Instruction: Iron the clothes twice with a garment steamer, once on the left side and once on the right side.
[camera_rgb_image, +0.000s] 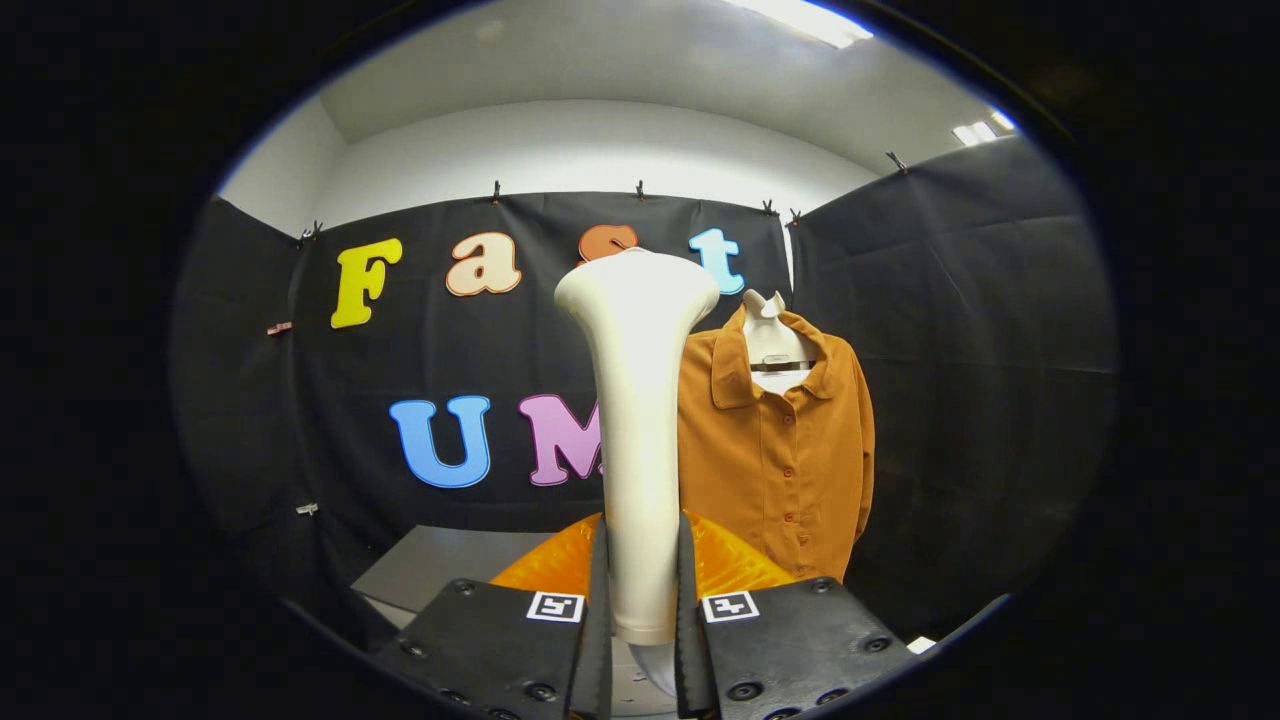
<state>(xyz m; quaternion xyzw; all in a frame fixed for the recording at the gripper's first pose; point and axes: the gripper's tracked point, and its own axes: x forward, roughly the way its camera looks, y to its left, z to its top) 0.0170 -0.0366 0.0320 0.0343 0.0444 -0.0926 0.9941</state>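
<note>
A cream garment steamer (640, 420) stands upright between my fingers, its wide head at the top and its slim handle running down into my gripper (641, 600), which is shut on that handle. Beyond it and slightly to the right hangs a rust-orange button shirt (790, 450) on a white mannequin neck (772, 335), facing me. The steamer's handle hides the shirt's left edge and left sleeve. The steamer's head is apart from the cloth, well short of it.
An orange translucent piece (730, 560) shows behind the fingers on both sides of the handle. A grey table (430, 565) lies low to the left. Black cloth walls close the booth behind and to the right.
</note>
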